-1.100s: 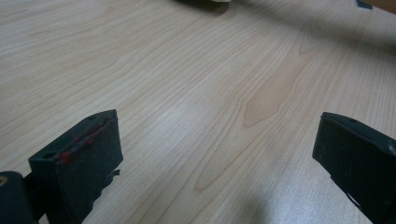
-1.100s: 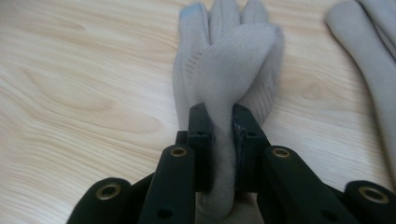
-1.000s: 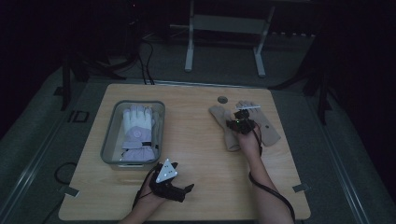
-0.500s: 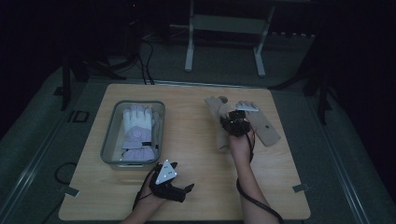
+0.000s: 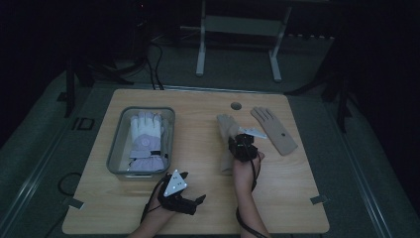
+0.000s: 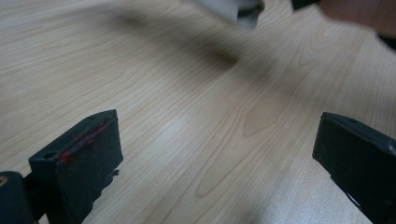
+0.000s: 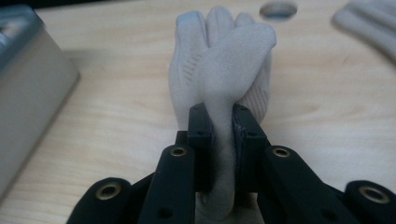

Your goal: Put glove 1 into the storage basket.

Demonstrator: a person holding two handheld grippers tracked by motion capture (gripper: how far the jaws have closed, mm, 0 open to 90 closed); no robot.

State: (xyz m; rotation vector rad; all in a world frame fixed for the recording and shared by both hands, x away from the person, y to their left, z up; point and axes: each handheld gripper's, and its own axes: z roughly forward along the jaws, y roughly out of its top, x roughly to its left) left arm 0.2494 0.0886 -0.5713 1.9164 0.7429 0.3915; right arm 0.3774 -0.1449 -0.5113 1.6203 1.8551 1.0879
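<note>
Your right gripper [image 7: 223,140] is clenched on a beige glove [image 7: 224,74], pinching a fold of its fabric between the pads; in the high view that glove [image 5: 227,130] lies near the middle of the wooden surface [image 5: 198,208]. A second beige glove [image 5: 275,130] lies flat just to its right. To the left stands a clear bin [image 5: 117,148] with a pale lavender glove [image 5: 144,141] inside. Your left gripper [image 5: 179,194] rests on the near edge, jaws released and holding nothing.

The pinch takes only a narrow fold, so the fabric could probably slip free if you drag it. A low carry may catch the dangling fingers on the bin's rim.
</note>
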